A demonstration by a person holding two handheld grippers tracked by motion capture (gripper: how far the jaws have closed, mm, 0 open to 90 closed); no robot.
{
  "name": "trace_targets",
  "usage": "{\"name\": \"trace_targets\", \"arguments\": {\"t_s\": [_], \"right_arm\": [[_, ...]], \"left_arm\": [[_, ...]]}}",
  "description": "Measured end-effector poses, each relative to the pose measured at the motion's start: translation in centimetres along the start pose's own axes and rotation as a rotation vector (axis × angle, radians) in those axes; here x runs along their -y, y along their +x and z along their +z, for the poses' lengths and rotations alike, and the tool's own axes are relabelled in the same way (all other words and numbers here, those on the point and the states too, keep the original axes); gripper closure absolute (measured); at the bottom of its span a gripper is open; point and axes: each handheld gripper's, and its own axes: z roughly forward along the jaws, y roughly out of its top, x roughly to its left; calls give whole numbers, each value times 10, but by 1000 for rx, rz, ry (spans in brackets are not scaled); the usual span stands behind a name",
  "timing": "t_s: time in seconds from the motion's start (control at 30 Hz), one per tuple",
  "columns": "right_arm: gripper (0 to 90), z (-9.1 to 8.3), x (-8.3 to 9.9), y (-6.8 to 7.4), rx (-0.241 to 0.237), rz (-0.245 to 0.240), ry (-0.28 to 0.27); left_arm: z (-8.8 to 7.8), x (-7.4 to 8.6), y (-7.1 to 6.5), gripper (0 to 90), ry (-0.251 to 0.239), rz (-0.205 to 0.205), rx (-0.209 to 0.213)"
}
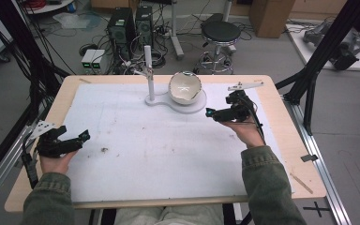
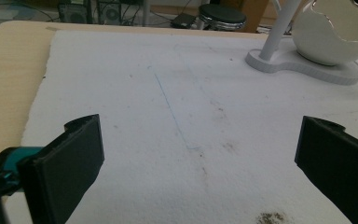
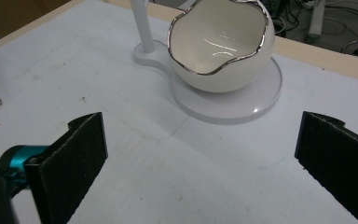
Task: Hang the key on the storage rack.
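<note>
A white eggshell-shaped bowl with a silver jagged rim sits tilted on a round white base at the far middle of the table; a white post rises from the base's left lobe. In the right gripper view the bowl looks empty, just beyond my right gripper, which is open. From above, my right gripper hovers right of the base. My left gripper rests at the table's left edge, open, nothing between its jaws. The bowl and post appear far right in the left gripper view.
A white mat covers most of the wooden table; it carries faint stains, a thin blue line and a small dark crumb patch. Beyond the table stand computer towers and a black stool.
</note>
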Motion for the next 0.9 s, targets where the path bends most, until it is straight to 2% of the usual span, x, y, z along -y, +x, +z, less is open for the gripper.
{"name": "trace_targets", "arguments": {"t_s": [0.27, 0.8, 0.9], "right_arm": [[12, -6, 17, -6, 24, 20, -15], [12, -16, 37, -18, 66, 53, -44], [12, -19, 43, -21, 111, 53, -49]], "left_arm": [[0, 0, 0, 17, 2, 0, -1], [-1, 1, -1, 17, 5, 1, 0], [-1, 1, -1, 17, 7, 1, -1]]}}
